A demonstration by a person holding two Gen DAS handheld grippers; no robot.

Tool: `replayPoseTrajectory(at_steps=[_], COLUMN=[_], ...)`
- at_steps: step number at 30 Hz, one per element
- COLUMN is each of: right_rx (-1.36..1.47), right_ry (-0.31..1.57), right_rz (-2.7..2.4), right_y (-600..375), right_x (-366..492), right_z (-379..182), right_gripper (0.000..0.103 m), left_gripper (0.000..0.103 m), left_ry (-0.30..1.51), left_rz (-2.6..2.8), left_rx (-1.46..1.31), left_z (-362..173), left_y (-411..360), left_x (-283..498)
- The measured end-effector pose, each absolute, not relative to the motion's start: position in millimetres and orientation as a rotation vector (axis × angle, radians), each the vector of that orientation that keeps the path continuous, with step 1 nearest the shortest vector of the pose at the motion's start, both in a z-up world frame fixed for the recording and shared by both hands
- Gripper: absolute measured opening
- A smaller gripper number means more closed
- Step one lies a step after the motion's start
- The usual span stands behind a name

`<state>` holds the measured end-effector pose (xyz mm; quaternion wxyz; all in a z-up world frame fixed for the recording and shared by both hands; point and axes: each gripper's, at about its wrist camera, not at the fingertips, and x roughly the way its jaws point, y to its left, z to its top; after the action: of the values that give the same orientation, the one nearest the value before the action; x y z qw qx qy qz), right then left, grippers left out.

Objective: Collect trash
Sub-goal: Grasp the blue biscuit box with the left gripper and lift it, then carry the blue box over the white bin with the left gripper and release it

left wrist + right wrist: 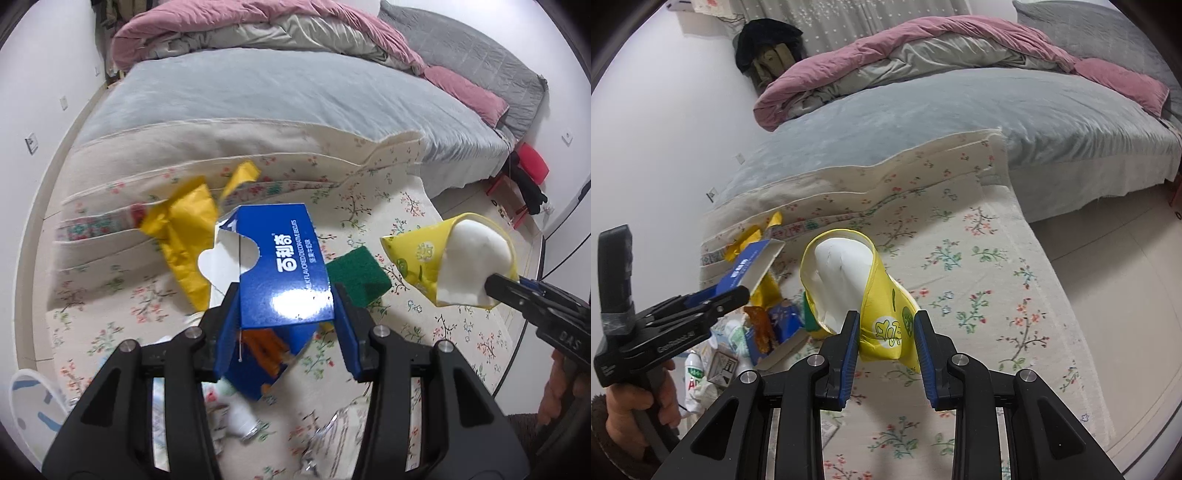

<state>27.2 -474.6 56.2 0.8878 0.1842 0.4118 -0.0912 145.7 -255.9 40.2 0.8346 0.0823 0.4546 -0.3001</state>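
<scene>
I am holding two claws above a floral rug [990, 258] that is lying on the floor beside a bed [295, 92].

My left claw [286, 314] is pinching a blue cardboard box [280, 273] between its two blue pads; the box is torn open, with white Chinese lettering on its upper face, and it is hanging in the air above the rug. In the right wrist view I am seeing the same left claw [744, 291] from the side, gripping the box [750, 267] by one edge, with a hand [631, 410] wrapped around its handle.

My right claw [886, 328] is pinching a yellow paper cup [882, 325] that is crushed and showing its white inside; the cup is also held up off the rug. In the left wrist view the cup [454, 258] is sitting to the right of the box, well apart from it, with the right claw [495, 288] gripping its lower edge.

Below the box, a crumpled yellow wrapper [184, 236] and a green scouring pad [358, 277] are lying on the rug. More litter, including a small white bottle [692, 380] and another opened blue carton [779, 332], is gathering in a heap under the left claw. A pink and grey duvet [905, 48] is bunched on the bed.
</scene>
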Motion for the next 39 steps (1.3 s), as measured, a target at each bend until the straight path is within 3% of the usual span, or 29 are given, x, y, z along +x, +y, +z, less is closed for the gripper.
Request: replayPoseTrajectory(at_steps=[39], right_rx=[0.144], right_ry=[0.883], right_rz=[0.152], right_y=[-259.8], right_x=[89.3], right_z=[68.9], right_gripper=[0.031], left_gripper=[0.050], left_ry=[0.881], left_rz=[-0.380], left_rx=[-0.005], left_z=[42.5], left_y=[-27.4], left_x=[127.6])
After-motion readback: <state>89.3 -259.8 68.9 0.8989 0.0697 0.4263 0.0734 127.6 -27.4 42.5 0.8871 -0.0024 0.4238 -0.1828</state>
